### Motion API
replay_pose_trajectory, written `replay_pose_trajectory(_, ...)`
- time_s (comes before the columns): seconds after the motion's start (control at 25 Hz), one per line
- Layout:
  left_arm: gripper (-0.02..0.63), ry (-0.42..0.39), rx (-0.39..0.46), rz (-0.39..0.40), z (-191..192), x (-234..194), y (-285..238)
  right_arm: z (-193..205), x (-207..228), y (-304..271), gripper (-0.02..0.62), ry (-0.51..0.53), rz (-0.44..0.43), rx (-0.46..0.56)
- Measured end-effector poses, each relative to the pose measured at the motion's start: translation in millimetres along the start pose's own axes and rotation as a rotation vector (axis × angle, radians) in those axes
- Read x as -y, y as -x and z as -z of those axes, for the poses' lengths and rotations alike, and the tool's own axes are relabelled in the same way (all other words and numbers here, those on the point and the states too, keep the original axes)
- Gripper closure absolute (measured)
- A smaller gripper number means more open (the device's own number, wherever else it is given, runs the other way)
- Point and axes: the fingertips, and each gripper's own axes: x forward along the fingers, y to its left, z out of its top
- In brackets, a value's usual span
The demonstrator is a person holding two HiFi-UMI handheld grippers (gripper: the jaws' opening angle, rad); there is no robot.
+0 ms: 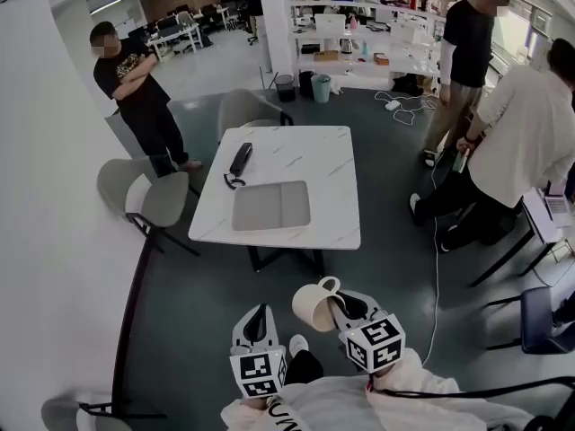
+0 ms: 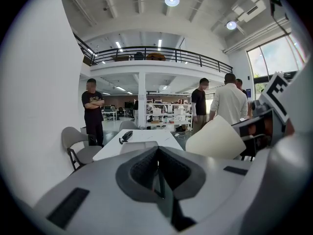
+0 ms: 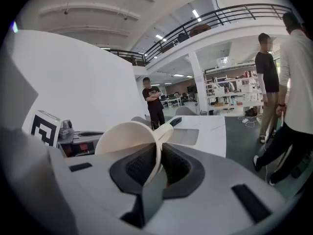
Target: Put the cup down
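Pinching the cream cup (image 3: 126, 134) is the right gripper (image 3: 158, 150).

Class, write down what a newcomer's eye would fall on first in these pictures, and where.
First comes the cream cup, tipped on its side and pinched by its rim in the right claw, low in the head view. Beyond it stands a white table bearing a black handset, with people standing nearby.
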Motion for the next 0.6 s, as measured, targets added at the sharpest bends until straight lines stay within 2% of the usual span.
replay_pose_trajectory(0.32, 0.595, -0.011, -0.042, 0.042, -23, -64, -73, -34, 8, -90, 0.557, -0.034, 0.043, -0.027)
replay_pose_trajectory(0.6, 0.595, -0.010, -0.048, 0.092, -35, -84, -113, -49, 16, -117, 0.557, -0.052, 0.090, -0.031)
